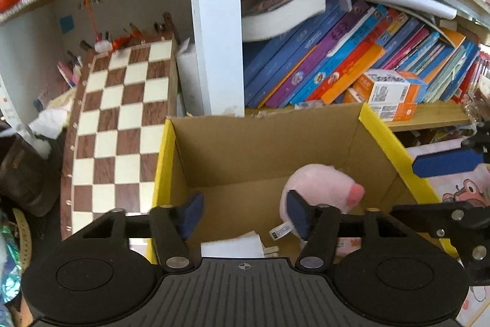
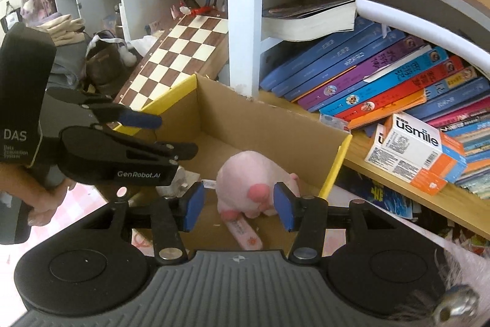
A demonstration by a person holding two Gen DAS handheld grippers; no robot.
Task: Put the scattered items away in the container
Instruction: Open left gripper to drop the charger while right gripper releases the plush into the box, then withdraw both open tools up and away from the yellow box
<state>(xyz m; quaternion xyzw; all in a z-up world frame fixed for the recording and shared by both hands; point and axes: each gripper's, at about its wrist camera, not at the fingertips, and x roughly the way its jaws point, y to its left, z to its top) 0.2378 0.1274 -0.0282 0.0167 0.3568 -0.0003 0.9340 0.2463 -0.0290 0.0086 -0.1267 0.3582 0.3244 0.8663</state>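
Readable text first: in the right wrist view the orange and white box [image 2: 418, 150] at right-center of the frame says "usmile", and it sits on the wooden shelf in front of the leaning books [image 2: 382, 75]. The left gripper [image 2: 159, 137], over at the left side of that view, has "GenRobot.AI" on its body and "DAS Data Acquisition System" on the handle block, with a hand [image 2: 46, 201] around it.

The cardboard box [image 2: 263, 124] with yellow edges sits mid-frame. Inside it: a pink plush toy [image 2: 248, 183] on the floor of the box, a pink patterned case [image 2: 245, 232] under it, and some white paper [image 1: 232, 245] at bottom-center of the left wrist view.

Right gripper [image 2: 237, 206] is spread wide, either side of the plush, pads not touching it. Left gripper is spread too, holding nothing. A chessboard [image 1: 122, 124] leans at left.
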